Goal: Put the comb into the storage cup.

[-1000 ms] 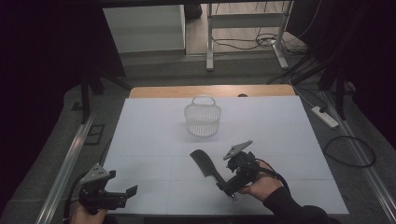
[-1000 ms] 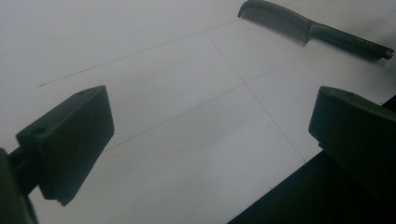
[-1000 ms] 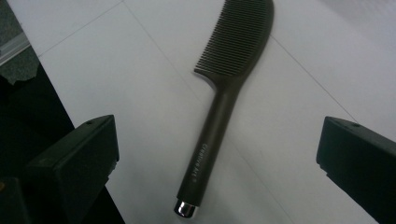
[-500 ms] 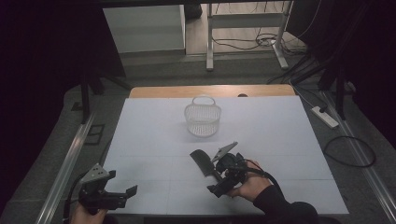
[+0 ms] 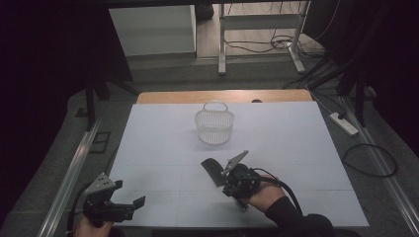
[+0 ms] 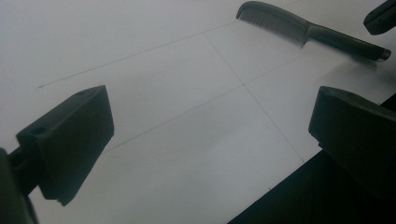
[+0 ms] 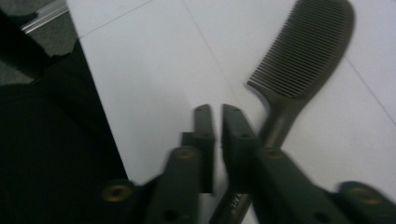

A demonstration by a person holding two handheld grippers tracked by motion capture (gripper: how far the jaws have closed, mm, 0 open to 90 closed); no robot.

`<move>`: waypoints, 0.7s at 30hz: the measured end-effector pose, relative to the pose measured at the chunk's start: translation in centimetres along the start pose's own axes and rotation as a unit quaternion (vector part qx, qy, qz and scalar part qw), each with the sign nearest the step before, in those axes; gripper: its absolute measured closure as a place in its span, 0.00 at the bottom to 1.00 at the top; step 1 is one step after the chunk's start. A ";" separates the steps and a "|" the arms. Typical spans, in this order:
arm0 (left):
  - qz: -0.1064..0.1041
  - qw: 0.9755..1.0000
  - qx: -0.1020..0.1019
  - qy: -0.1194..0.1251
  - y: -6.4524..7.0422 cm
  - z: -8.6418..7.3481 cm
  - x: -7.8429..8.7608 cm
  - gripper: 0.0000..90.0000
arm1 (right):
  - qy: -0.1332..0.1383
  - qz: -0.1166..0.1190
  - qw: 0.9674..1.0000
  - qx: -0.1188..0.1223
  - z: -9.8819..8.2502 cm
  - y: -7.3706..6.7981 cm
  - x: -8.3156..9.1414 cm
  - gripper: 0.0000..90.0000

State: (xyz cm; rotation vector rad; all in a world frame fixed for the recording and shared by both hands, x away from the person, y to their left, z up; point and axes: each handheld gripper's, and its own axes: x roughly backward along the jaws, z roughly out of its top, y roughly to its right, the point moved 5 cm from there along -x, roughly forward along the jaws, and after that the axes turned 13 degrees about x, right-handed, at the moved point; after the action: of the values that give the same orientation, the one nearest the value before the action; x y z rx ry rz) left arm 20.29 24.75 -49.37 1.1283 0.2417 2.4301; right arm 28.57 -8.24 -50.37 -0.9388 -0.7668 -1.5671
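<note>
- White sheeting is covering the table (image 5: pixel 158 143), with a strip of bare wood showing along its far edge and a dim floor strewn with cables lying beyond.
- Standing toward the far middle of the table is a white mesh basket (image 5: pixel 214 126), upright with its handle raised, well apart from both hands.
- Lying flat on the sheet on the near right side is a dark comb (image 5: pixel 213 171); in the left gripper view the comb (image 6: pixel 299 29) is showing its toothed head and long handle.
- Resting low over the comb's handle end is the right gripper (image 5: pixel 233 183), held in the person's right hand (image 5: pixel 264 195).
- In the right gripper view the right gripper (image 7: pixel 217 116) is showing its jaws, which have just been closing, now drawn nearly together with only a thin slit between them; the comb's (image 7: pixel 303 51) handle is passing just beside and under one jaw rather than between the two, so nothing is being pinched.
- Hovering at the near left corner of the table is the left gripper (image 5: pixel 129 207), well apart from the comb.
- In its own view the left gripper (image 6: pixel 210 135) is holding its jaws spread wide, with bare sheet between them.
</note>
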 end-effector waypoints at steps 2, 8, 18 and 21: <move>0.000 1.000 0.000 0.000 0.0 0.0 0.0 0.01 | 0.001 0.001 1.000 0.002 0.0 0.0 -0.1 0.99; -0.001 1.000 -0.002 0.000 0.1 0.0 0.0 0.01 | -0.013 -0.006 1.000 0.006 -0.7 0.1 -1.2 0.99; -0.001 1.000 -0.004 0.001 0.1 0.0 0.0 0.01 | -0.042 0.001 0.999 0.001 -2.4 -0.1 -3.4 0.99; -0.003 1.000 -0.004 0.001 0.1 -0.1 0.1 0.01 | -0.051 0.002 0.999 0.006 -2.7 -0.2 -3.8 0.99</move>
State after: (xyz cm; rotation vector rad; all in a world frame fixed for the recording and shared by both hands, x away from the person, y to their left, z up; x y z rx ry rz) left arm 20.18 24.71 -49.34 1.1215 0.2343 2.4251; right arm 28.19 -8.78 -54.97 -1.0182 -0.8443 -1.5184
